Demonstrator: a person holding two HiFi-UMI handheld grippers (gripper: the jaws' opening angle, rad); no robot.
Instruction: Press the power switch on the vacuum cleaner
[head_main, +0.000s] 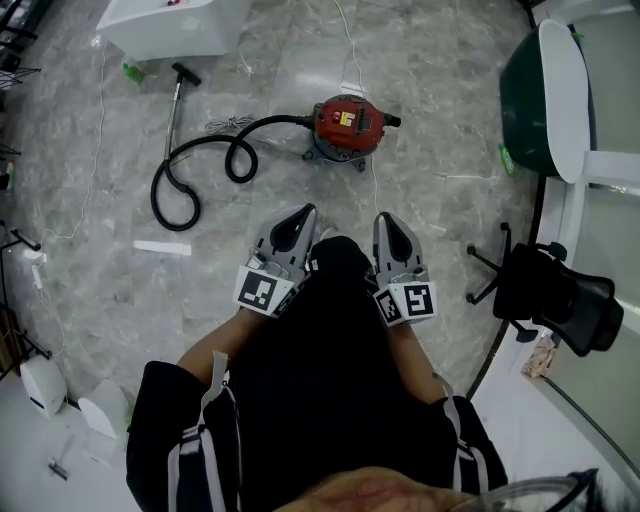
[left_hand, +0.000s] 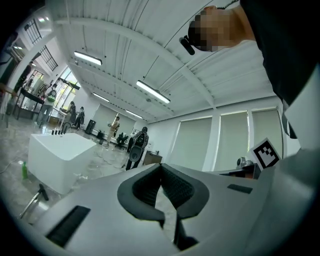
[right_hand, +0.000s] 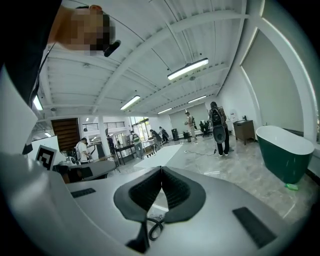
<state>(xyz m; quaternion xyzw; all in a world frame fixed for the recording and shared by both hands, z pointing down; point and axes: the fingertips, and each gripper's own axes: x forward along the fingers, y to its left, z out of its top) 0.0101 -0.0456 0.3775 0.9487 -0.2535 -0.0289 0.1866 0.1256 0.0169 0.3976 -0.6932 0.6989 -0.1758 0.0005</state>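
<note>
Large open-plan lab or showroom hall: grey marble floor (head_main: 420, 90), white beamed ceiling (right_hand: 165, 45) with strip lights (right_hand: 188, 68), freestanding green bathtub (right_hand: 282, 150), office chair (head_main: 550, 290), people (right_hand: 218, 127) standing around.

Head view: left gripper (head_main: 293, 226) held low in front of the torso, tips toward 1 o'clock. Its jaws are closed tip to tip with nothing between them. The right gripper (head_main: 392, 232) is at its 3 o'clock, near but not touching, tips toward 12 o'clock, jaws likewise together and empty. The left forearm (head_main: 212, 352) and right forearm (head_main: 418, 368) run back toward 6 o'clock.
</note>
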